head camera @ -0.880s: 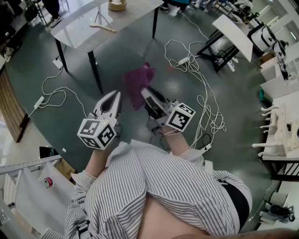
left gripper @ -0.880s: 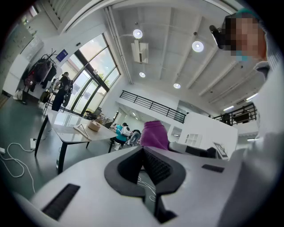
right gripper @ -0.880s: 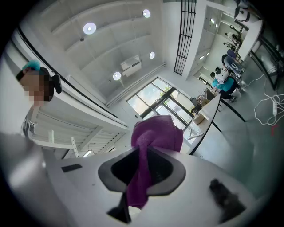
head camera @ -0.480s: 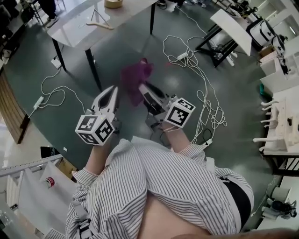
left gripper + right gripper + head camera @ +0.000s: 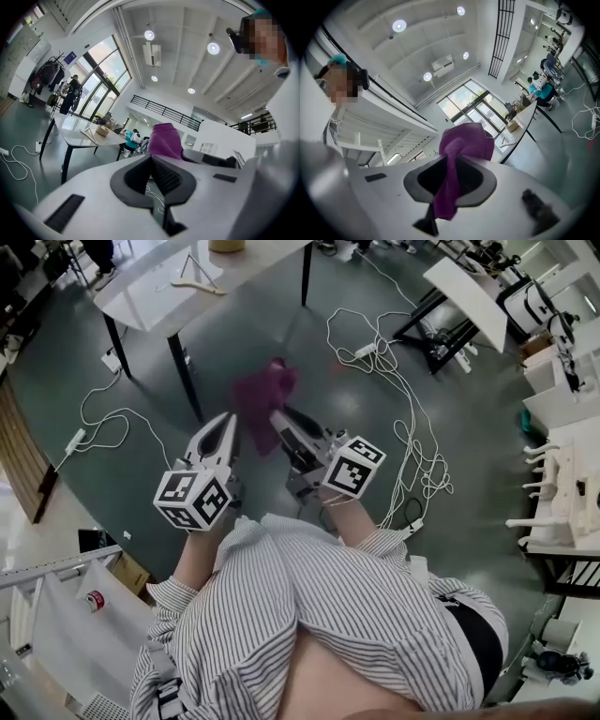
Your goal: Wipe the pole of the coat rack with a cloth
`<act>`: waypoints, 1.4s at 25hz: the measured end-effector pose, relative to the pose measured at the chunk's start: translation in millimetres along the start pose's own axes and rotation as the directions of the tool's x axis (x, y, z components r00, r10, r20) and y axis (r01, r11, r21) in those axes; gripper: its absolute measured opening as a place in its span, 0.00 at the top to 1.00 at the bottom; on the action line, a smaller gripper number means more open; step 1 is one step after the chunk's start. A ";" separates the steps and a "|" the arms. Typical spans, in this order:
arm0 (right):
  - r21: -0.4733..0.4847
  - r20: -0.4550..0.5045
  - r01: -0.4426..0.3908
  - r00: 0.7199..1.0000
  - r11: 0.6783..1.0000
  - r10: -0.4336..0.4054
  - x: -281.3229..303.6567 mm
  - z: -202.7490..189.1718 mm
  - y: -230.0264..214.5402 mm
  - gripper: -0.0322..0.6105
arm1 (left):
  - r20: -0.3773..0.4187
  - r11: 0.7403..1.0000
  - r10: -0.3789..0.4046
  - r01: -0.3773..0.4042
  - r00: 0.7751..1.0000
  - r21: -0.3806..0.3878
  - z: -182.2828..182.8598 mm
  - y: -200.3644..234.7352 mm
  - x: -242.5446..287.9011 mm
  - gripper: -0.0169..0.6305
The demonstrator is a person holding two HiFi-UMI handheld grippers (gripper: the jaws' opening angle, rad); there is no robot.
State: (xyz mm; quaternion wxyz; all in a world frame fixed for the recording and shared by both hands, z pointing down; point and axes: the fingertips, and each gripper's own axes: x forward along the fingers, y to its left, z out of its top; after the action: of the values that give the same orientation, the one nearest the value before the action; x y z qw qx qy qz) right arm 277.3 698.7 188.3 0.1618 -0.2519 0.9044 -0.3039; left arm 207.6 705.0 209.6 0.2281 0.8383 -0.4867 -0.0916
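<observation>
Two grippers held low in front of us, over floor. Right gripper (image 5: 278,420) clamped on purple cloth (image 5: 262,397), bulk bunched beyond tips; we judge it carried ready as wiping pad. Left gripper (image 5: 225,421) jaws pressed together, nothing between, likely spare for steadying. No coat rack pole within reach; table (image 5: 155,298) far left.

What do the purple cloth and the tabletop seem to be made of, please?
The purple cloth looks like soft, matte fabric, possibly microfibre: it bunches and droops limply in the right tongs. The tabletop seems smooth and glossy, perhaps laminate: it reflects light.
</observation>
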 end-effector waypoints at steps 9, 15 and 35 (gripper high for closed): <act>-0.012 0.016 0.006 1.000 1.000 -0.006 -22.7 0.0 -10.8 0.86 | -0.031 0.999 0.043 -0.044 0.999 -0.016 -25.0 -6.1 -4.4 0.96; -0.002 -0.049 0.050 0.998 0.999 -0.050 -29.3 -8.4 -33.8 0.86 | -0.056 1.000 0.026 -0.027 0.998 -0.012 -38.1 -15.0 8.9 0.96; -0.038 -0.028 0.075 0.997 0.996 -0.076 169.9 49.7 -135.1 0.86 | -0.043 1.000 -0.005 0.005 0.999 0.009 74.1 143.7 137.0 0.96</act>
State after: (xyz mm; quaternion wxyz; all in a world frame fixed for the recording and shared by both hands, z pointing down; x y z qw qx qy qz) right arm 208.3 488.3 211.9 0.1320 -0.2844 0.9020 -0.2969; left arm 138.3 505.1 221.6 0.2345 0.8422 -0.4801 -0.0721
